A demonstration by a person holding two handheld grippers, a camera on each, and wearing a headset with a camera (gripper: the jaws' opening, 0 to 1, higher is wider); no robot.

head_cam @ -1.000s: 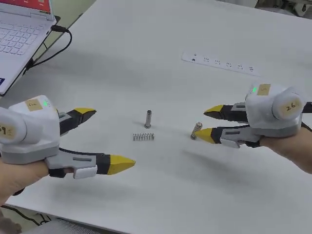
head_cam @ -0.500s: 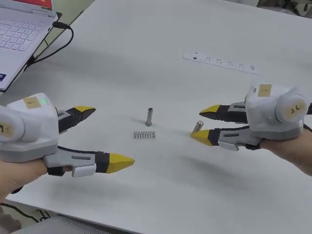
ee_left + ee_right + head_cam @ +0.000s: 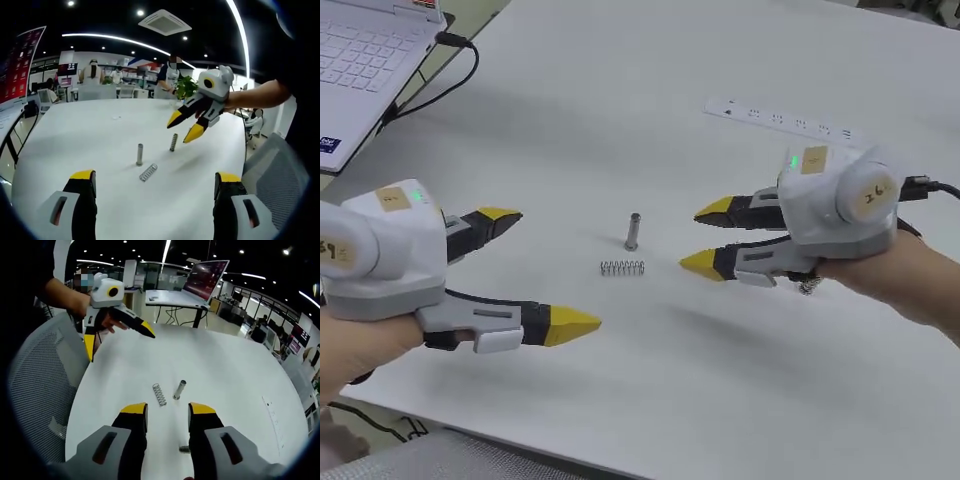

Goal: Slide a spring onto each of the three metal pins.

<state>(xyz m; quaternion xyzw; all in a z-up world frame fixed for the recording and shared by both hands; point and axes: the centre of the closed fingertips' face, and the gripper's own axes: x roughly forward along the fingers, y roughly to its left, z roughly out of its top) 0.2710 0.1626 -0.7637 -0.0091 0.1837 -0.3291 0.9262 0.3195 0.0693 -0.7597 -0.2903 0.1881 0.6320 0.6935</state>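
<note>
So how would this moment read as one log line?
left gripper open | right gripper open | spring loose on table | pin upright, bare

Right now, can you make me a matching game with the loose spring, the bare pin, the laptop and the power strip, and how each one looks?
Things:
1 loose spring
2 bare pin
3 laptop
4 power strip

States:
A standing upright
B open, at the far left
C lying on its side by the pin
D white, with a row of sockets

Pairs: 1-C, 2-A, 3-B, 4-D
</note>
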